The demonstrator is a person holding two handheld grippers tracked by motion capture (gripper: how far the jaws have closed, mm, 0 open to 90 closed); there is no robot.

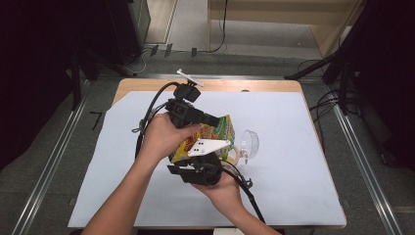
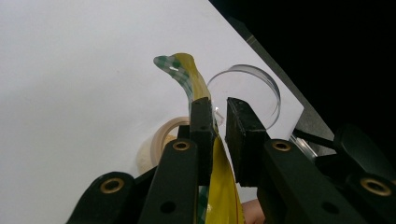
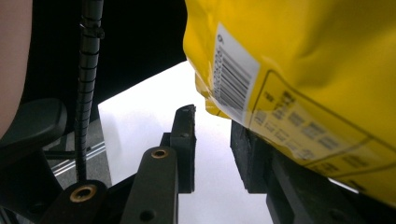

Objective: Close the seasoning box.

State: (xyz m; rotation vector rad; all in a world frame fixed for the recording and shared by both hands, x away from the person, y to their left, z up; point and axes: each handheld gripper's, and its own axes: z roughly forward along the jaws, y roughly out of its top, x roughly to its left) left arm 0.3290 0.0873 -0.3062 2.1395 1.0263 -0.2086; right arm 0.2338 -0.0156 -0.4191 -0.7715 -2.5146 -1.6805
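A yellow snack bag [image 1: 219,131] with green print is held up over the white table sheet [image 1: 293,161]. My left gripper [image 1: 215,120] comes in from the left and is shut on the bag's upper edge. In the left gripper view the thin bag edge [image 2: 196,81] passes between the two pads of the left gripper [image 2: 215,105] and curls away beyond them. My right gripper [image 1: 205,159] sits below the bag, its white plate on top. In the right gripper view the right gripper [image 3: 212,116] is open with bare sheet in the gap, and the bag's barcode side [image 3: 303,60] lies over one jaw.
A clear plastic cup [image 1: 250,143] lies on its side just right of the bag, also visible as the clear cup [image 2: 257,86]. A beige tape roll [image 1: 234,152] rests beside it, seen too as the tape roll [image 2: 159,135]. Dark floor rails flank the table.
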